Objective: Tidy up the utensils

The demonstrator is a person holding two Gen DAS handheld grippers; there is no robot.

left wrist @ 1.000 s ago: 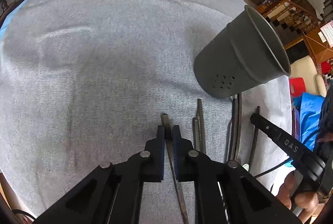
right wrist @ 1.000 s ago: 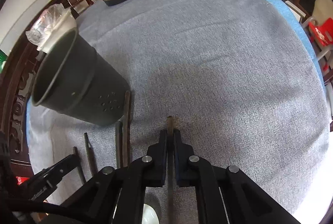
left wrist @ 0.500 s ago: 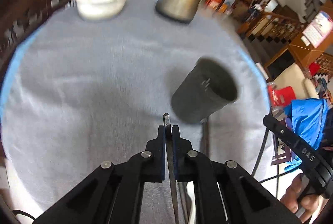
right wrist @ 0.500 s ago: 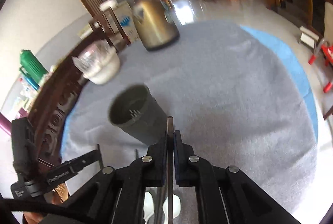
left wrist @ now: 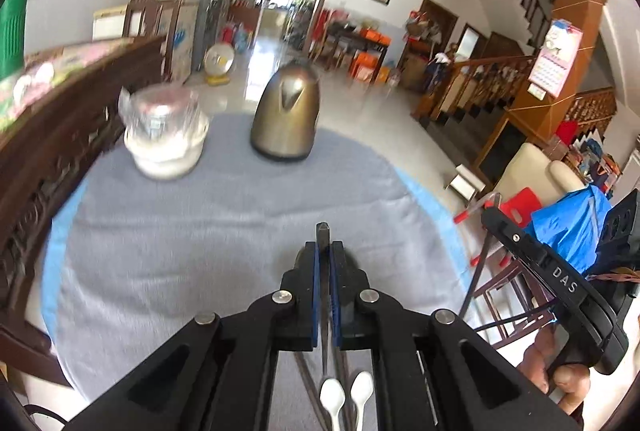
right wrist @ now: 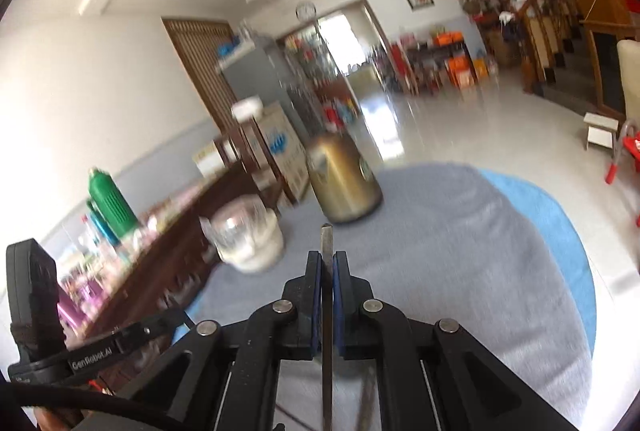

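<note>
My left gripper (left wrist: 324, 251) is shut on a thin dark utensil handle (left wrist: 322, 231) whose tip sticks out past the fingertips, lifted and tilted up above the grey tablecloth (left wrist: 200, 243). Two white spoon bowls (left wrist: 346, 397) show low between the fingers. My right gripper (right wrist: 327, 259) is shut on another thin dark utensil handle (right wrist: 326, 235), also raised. The right gripper also shows at the right edge of the left wrist view (left wrist: 552, 271). The dark utensil cup is out of both views.
A bronze kettle (left wrist: 286, 113) and a white bowl with a plastic-wrapped top (left wrist: 164, 139) stand at the table's far side. A dark carved wooden rail (left wrist: 48, 151) runs along the left. The left gripper's body shows at the left in the right wrist view (right wrist: 36, 311).
Both grippers have lifted their utensils off the table and tilted upward. The dark cup and the utensils lying beside it have dropped out of view.
</note>
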